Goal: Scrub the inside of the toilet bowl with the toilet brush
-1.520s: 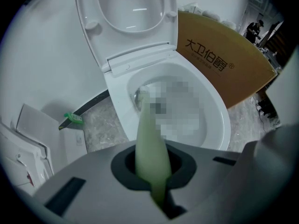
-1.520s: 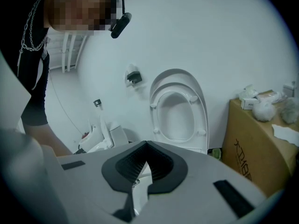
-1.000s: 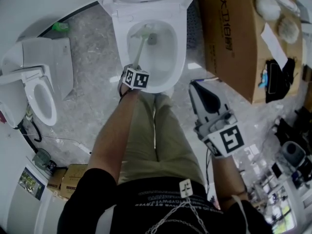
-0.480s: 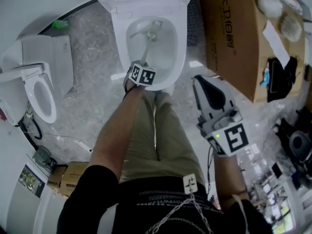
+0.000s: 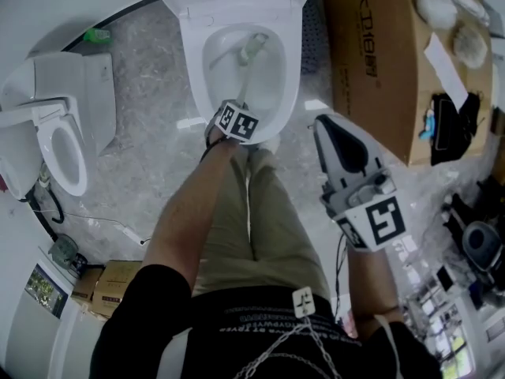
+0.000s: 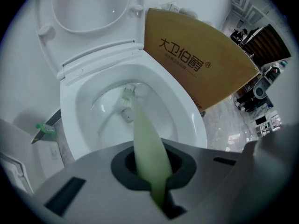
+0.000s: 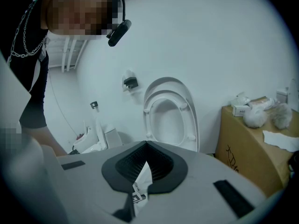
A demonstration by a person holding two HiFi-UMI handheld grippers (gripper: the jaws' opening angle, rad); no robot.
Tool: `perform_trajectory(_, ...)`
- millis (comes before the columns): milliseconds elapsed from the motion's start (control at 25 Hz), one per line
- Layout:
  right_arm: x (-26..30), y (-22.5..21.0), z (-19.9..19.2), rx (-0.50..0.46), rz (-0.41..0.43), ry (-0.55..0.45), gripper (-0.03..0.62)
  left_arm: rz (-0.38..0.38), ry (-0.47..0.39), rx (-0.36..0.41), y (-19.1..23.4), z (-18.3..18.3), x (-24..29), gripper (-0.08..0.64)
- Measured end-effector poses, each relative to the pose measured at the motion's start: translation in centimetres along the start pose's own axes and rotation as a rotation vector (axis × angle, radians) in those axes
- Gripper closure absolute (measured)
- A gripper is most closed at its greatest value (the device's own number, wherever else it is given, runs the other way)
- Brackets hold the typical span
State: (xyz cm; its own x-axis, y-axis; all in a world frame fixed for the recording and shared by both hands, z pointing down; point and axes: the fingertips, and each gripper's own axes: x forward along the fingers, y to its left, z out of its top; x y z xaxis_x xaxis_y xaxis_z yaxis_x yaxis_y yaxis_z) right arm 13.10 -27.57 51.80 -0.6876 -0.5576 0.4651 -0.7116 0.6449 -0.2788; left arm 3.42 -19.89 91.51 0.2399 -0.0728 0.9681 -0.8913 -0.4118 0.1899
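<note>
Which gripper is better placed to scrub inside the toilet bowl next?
Left. The left gripper is shut on the brush, whose head is already inside the toilet bowl. The right gripper is empty and held off to the side.

Storeroom or workshop — spare toilet (image 5: pixel 79 93), cardboard box (image 5: pixel 379 61).

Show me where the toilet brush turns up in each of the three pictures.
Head view: toilet brush at top centre, slanting into the toilet bowl from the left gripper.
Left gripper view: bottom centre, its pale green handle rising from the gripper's shut jaws to bristles in the bowl.
Right gripper view: not in it.
Shared landmark: the cardboard box, at the right in all three views.
</note>
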Motion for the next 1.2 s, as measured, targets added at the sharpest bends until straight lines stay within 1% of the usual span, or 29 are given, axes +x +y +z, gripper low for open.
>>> perform_trajectory(80,-0.8,-0.8,-1.2,-0.041,-0.027,0.047,0.589,-0.021,-0.004,0.008,-0.8,0.0,0.1,0.558)
perform_trajectory(200,-0.4,0.4,0.2,0.008,0.012,-0.019,0.589,-0.061,-0.006,0.004,-2.1,-0.4,0.2,0.558)
perform_trajectory(240,-0.5,0.6,0.3,0.011,0.015,-0.025,0.589,-0.077,-0.007,-0.001,-2.5,-0.6,0.2,0.558)
perform_trajectory(360,-1.0,0.7,0.0,-0.003,0.012,-0.021,0.589,-0.122,-0.011,-0.014,-3.6,-0.9,0.2,0.558)
perform_trajectory(520,-1.2,1.1,-0.1,-0.005,0.015,-0.027,0.589,-0.148,-0.012,-0.008,-4.5,-1.5,-0.4,0.560)
perform_trajectory(640,-1.3,1.5,-0.3,-0.007,0.024,-0.029,0.589,-0.184,-0.018,-0.006,-5.9,-2.4,-0.8,0.559)
perform_trajectory(720,-1.4,1.8,-0.5,-0.004,0.030,-0.028,0.589,-0.200,-0.011,0.015,-6.7,-3.3,-1.1,0.560)
perform_trajectory(920,-1.6,2.6,-0.5,0.004,0.042,-0.035,0.589,-0.295,0.030,0.001,-9.5,-6.4,-1.2,0.560)
perform_trajectory(1040,-2.0,2.7,-0.5,-0.034,0.053,-0.040,0.589,-0.317,0.079,-0.014,-9.5,-7.6,-2.3,0.560)
perform_trajectory(1120,-2.0,3.0,-0.4,-0.020,0.058,-0.040,0.589,-0.332,0.090,-0.031,-9.7,-8.2,-2.7,0.560)
perform_trajectory(1200,-2.0,3.5,-0.3,0.000,0.063,-0.037,0.589,-0.349,0.076,-0.044,-9.9,-8.0,-3.0,0.560)
